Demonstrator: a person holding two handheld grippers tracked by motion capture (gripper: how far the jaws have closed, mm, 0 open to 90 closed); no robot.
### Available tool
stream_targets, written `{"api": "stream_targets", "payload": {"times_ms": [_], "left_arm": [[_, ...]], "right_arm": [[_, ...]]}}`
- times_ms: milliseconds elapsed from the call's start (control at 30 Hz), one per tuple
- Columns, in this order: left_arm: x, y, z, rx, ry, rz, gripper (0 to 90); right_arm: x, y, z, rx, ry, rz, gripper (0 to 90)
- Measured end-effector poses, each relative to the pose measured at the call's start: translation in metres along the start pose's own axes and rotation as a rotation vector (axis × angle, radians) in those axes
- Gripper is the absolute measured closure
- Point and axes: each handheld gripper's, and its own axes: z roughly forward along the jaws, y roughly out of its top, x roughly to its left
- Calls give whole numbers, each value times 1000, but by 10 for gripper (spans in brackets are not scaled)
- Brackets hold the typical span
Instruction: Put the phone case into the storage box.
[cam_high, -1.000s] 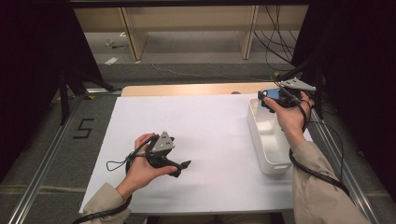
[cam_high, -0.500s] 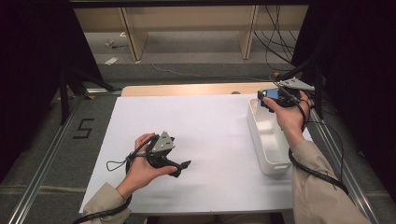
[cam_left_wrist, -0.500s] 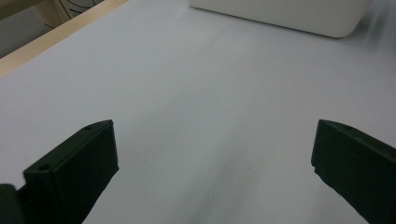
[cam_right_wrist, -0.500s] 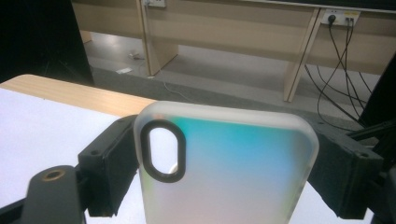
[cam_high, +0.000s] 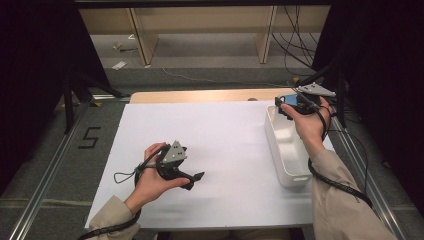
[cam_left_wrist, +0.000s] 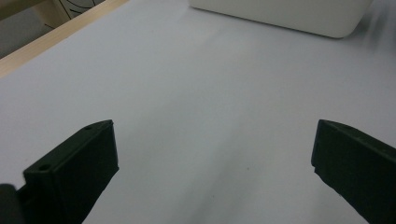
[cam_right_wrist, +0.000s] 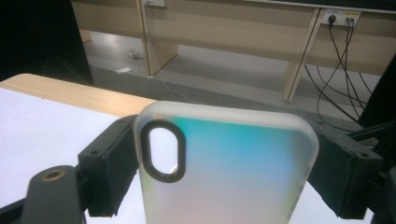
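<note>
Although nothing in the frames gives its weight, the phone case (cam_right_wrist: 229, 168) looks light and thin-walled: a frosted shell with a teal-to-pink tint and a dark oval camera cutout at its upper left in the right gripper view. It is probably flexible plastic that bows under side pressure, and its smooth skin may slip. The right claw (cam_high: 291, 105) grips it across the width, one black jaw pressed on each long edge, with the top of the case standing clear above the jaws. This is a sound hold: the edges are the stiffest part, and the cutout region is best left unloaded. Squeeze only enough to stop slipping; more would likely buckle the shell.

In the high view the case sits at the upper right of the frame, held above the far end of the white bin (cam_high: 287, 150).

The left claw (cam_high: 195, 179) rests at lower centre-left on the white table (cam_high: 225, 135), jaws wide apart with nothing between them.
</note>
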Motion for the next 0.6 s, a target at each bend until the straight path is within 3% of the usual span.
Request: {"api": "stream_targets", "payload": {"times_ms": [600], "left_arm": [[0,0,0,-4,1,0,0]], "right_arm": [[-1,0,4,1,-2,0,183]]}}
